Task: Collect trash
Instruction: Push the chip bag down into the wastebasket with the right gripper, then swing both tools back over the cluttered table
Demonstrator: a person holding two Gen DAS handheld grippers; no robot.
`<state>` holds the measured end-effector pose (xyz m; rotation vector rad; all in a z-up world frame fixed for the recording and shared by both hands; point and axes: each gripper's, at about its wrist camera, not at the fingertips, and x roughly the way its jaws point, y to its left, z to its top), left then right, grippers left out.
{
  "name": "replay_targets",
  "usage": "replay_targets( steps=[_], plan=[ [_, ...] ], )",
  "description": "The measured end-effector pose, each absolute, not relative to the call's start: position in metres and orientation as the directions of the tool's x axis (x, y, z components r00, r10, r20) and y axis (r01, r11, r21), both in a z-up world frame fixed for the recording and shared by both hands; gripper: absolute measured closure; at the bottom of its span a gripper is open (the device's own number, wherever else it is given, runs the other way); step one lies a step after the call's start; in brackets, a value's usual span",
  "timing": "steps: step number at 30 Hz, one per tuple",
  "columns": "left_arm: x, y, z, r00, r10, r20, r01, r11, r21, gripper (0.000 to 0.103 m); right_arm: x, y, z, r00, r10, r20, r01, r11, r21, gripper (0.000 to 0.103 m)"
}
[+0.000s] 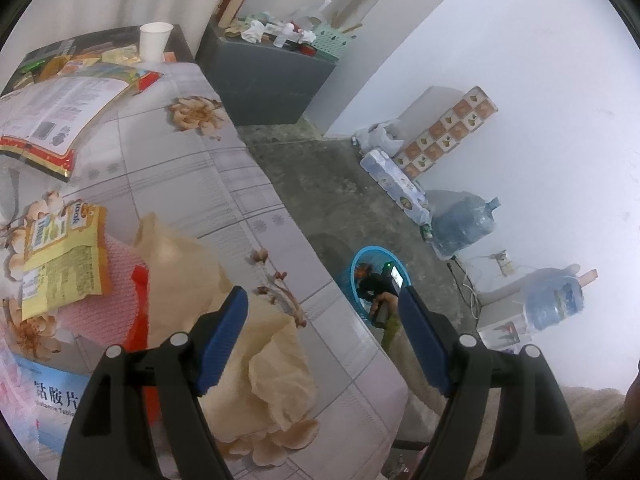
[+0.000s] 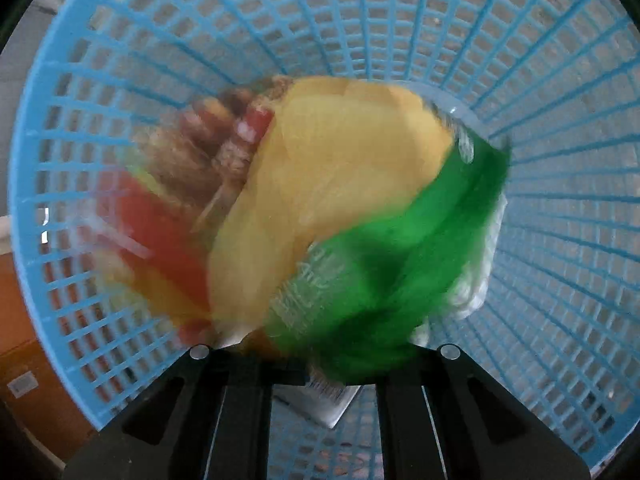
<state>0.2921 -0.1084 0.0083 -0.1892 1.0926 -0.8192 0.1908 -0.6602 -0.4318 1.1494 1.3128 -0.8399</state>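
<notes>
Floor of dark concrete [image 1: 320,184] spreads beyond a table under a flowered cloth [image 1: 224,184], which fills the left of the left wrist view. On the floor just beside the table's near right corner stands the blue mesh basket [image 1: 378,280]; seen from the right wrist, its wall [image 2: 560,120] rings the whole picture. Crumpled beige paper [image 1: 224,320] lies on the near cloth, a yellow snack packet [image 1: 64,256] to its left. The left gripper [image 1: 320,320] hangs released over the paper. Inside the basket, the right gripper [image 2: 320,364] is clenched on a blurred green wrapper [image 2: 380,264].
</notes>
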Motion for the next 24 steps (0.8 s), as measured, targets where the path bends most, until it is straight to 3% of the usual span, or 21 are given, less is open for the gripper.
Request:
replay_targets(
  steps=[4, 8, 14, 24],
  plan=[
    [0.290, -0.103, 0.011, 0.216, -0.673, -0.707, 0.496, 0.700, -0.515, 0.028, 0.173, -0.667, -0.416, 0.197, 0.136, -0.971, 0.958, 0.182, 0.220, 0.091],
    [0.284, -0.097, 0.016, 0.230, -0.689, -0.687, 0.493, 0.691, -0.528, 0.028, 0.159, -0.669, -0.377, 0.293, 0.082, -0.953, 0.933, 0.193, 0.304, 0.060],
    [0.271, -0.083, 0.027, 0.261, -0.710, -0.654, 0.493, 0.680, -0.542, 0.028, 0.123, -0.667, -0.302, 0.517, 0.013, -0.856, 0.841, 0.180, 0.510, 0.039],
    [0.228, -0.025, 0.049, 0.394, -0.672, -0.627, 0.470, 0.734, -0.491, 0.021, 0.040, -0.636, -0.222, 0.720, 0.028, -0.694, 0.691, 0.066, 0.720, 0.035]
  ],
)
